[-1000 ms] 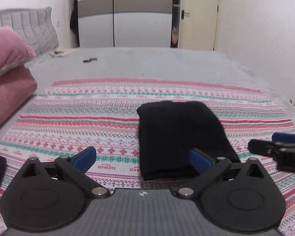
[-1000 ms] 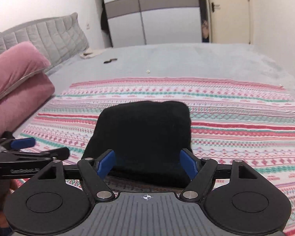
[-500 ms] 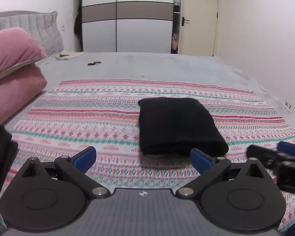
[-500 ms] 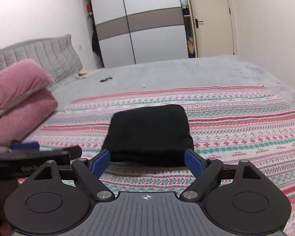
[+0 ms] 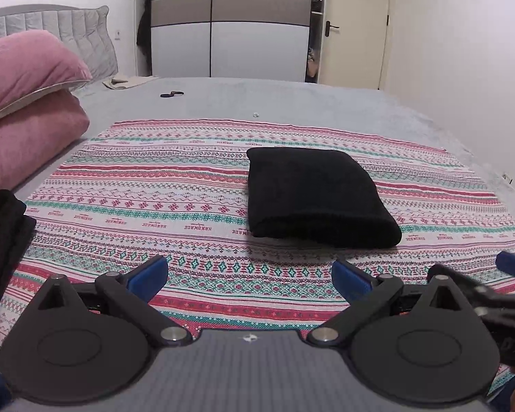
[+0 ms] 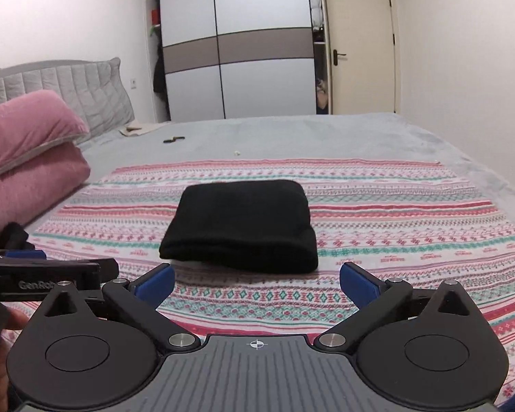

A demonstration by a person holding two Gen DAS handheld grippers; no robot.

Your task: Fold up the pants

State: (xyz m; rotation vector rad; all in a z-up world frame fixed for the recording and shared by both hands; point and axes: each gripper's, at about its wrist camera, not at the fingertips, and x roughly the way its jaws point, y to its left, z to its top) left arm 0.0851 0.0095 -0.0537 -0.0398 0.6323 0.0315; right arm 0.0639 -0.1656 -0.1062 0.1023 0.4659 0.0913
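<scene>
The black pants (image 5: 312, 195) lie folded into a compact rectangle on the striped patterned blanket (image 5: 154, 206); they also show in the right wrist view (image 6: 243, 223). My left gripper (image 5: 250, 278) is open and empty, pulled back from the pants, which lie ahead and to its right. My right gripper (image 6: 255, 283) is open and empty, just short of the near edge of the pants. The left gripper shows at the left edge of the right wrist view (image 6: 44, 271).
Pink pillows (image 5: 27, 103) are stacked at the left by the grey headboard (image 6: 61, 92). More dark cloth (image 5: 3, 233) lies at the near left. A wardrobe (image 6: 237, 51) and door (image 6: 360, 48) stand beyond the grey bed (image 5: 292, 103).
Both grippers have pulled back and risen away from the folded pants, which stay in place on the blanket. Both stay open.
</scene>
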